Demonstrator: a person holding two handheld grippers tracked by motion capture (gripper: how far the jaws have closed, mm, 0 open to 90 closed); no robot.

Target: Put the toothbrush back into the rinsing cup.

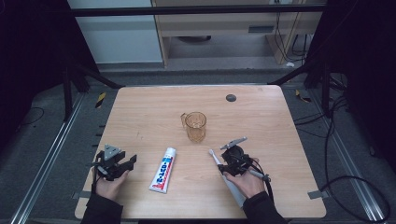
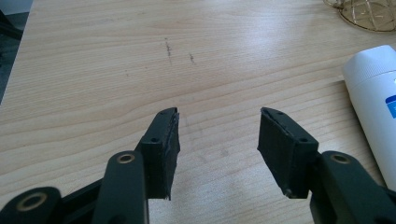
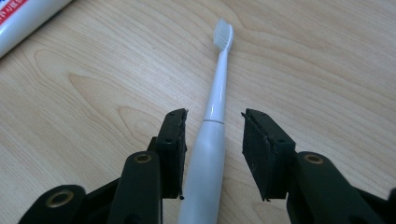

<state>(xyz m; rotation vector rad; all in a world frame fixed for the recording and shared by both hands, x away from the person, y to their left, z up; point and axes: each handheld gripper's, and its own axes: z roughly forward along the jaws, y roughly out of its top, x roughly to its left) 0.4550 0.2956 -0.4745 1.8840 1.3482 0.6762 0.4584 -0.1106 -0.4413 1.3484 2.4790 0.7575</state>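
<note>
A white toothbrush (image 3: 212, 135) lies flat on the wooden table (image 1: 140, 116), its bristle head pointing away from my right gripper (image 3: 214, 120). That gripper is open and its jaws straddle the handle, one on each side with small gaps. In the high view the right gripper (image 1: 223, 164) sits over the toothbrush (image 1: 215, 157) near the front right. My left gripper (image 2: 218, 122) is open over bare wood at the front left, nothing between its jaws; it appears as the left gripper (image 1: 125, 164) in the high view. A white toothpaste tube (image 1: 163, 171) lies between the two grippers.
A clear amber glass mug (image 1: 195, 126) with a handle stands upright near the table's middle, behind the toothbrush. A small dark round cap (image 1: 230, 98) sits at the far edge. The toothpaste tube (image 2: 376, 107) lies just right of the left gripper. Cables trail on the floor at right.
</note>
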